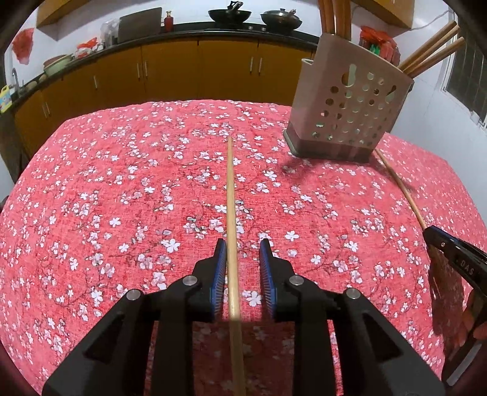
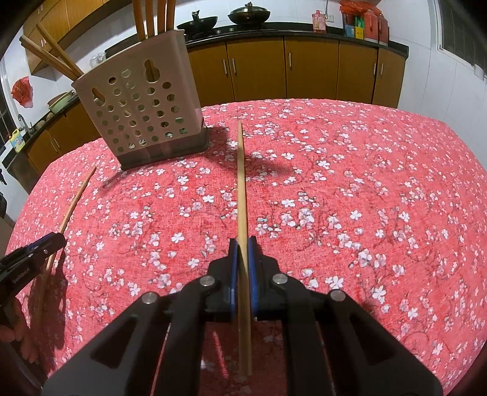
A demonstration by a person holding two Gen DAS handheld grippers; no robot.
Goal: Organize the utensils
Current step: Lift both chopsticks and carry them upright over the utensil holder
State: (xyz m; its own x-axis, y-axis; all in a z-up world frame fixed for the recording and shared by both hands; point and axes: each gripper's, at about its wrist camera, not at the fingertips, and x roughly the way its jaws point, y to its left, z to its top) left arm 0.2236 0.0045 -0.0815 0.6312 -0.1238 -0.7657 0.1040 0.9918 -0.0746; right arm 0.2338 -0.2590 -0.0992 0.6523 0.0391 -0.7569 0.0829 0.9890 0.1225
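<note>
A beige perforated utensil holder [image 1: 350, 112] stands on the red floral tablecloth [image 1: 121, 198], with several wooden chopsticks sticking out of its top; it also shows in the right wrist view [image 2: 143, 112]. My left gripper [image 1: 243, 252] is open, its jaws on either side of a wooden chopstick [image 1: 231, 198] that lies on the cloth, close to the left pad. My right gripper [image 2: 242, 246] is shut on another chopstick [image 2: 241, 182], which points forward. The right gripper and its chopstick also show at the right edge of the left wrist view [image 1: 401, 189].
The table's far edge is just behind the holder. Beyond it run yellow kitchen cabinets [image 2: 304, 70] under a dark counter with two woks [image 1: 255, 15], bottles and red boxes [image 2: 368, 21]. A window [image 1: 468, 73] is on the right wall.
</note>
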